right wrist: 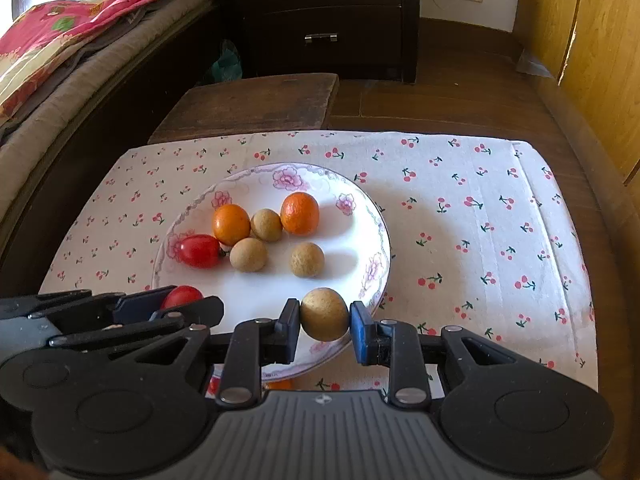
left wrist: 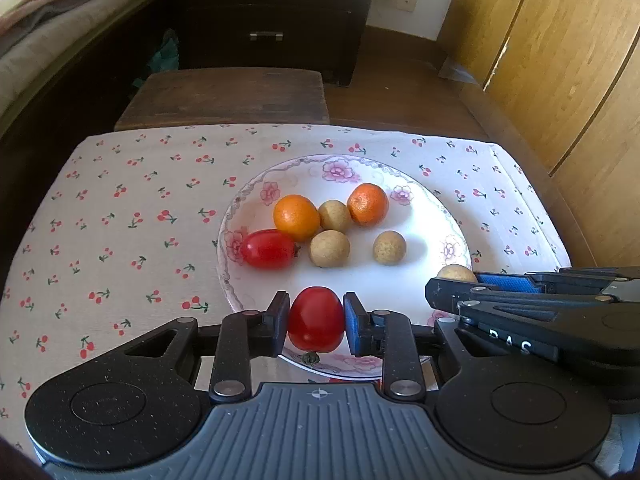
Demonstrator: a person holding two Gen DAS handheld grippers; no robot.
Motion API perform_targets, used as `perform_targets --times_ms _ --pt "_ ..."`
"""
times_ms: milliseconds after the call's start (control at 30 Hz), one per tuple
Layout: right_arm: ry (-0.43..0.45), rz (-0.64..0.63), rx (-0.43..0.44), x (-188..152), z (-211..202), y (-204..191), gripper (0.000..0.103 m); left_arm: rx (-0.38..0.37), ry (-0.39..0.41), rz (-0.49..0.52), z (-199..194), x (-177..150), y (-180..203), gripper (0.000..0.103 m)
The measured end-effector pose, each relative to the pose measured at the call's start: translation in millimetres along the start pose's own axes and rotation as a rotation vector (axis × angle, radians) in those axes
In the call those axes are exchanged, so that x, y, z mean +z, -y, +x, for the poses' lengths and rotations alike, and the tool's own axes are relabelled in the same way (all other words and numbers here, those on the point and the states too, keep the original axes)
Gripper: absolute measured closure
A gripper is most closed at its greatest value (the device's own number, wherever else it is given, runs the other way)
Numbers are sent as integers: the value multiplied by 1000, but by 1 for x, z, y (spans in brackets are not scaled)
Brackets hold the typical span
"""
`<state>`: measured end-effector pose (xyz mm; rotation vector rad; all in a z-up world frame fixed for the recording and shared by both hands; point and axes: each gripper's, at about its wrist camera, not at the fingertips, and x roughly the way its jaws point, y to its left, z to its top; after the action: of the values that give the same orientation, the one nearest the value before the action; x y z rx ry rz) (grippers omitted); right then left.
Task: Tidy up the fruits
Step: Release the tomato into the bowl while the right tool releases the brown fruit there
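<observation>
Over the plate's (left wrist: 256, 184) near rim, the left gripper (left wrist: 316, 320) clamps a tomato (left wrist: 316, 318); the right gripper (right wrist: 325, 314), beside it, clamps a longan (right wrist: 324, 314).

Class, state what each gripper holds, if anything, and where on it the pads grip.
Left gripper: small red tomato, by its two sides. Right gripper: round tan longan, likewise.

The cloth (right wrist: 480, 216) right of the plate (right wrist: 376, 240) lies bare, while six fruits crowd the plate's far half
</observation>
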<state>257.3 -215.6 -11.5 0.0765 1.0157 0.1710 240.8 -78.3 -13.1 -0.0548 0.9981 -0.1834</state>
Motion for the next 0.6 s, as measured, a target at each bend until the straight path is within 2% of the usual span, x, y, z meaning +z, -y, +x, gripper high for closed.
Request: perform_targets --times_ms 600 --pt "1 7 -2 2 5 -1 73 14 1 -18 4 1 -3 67"
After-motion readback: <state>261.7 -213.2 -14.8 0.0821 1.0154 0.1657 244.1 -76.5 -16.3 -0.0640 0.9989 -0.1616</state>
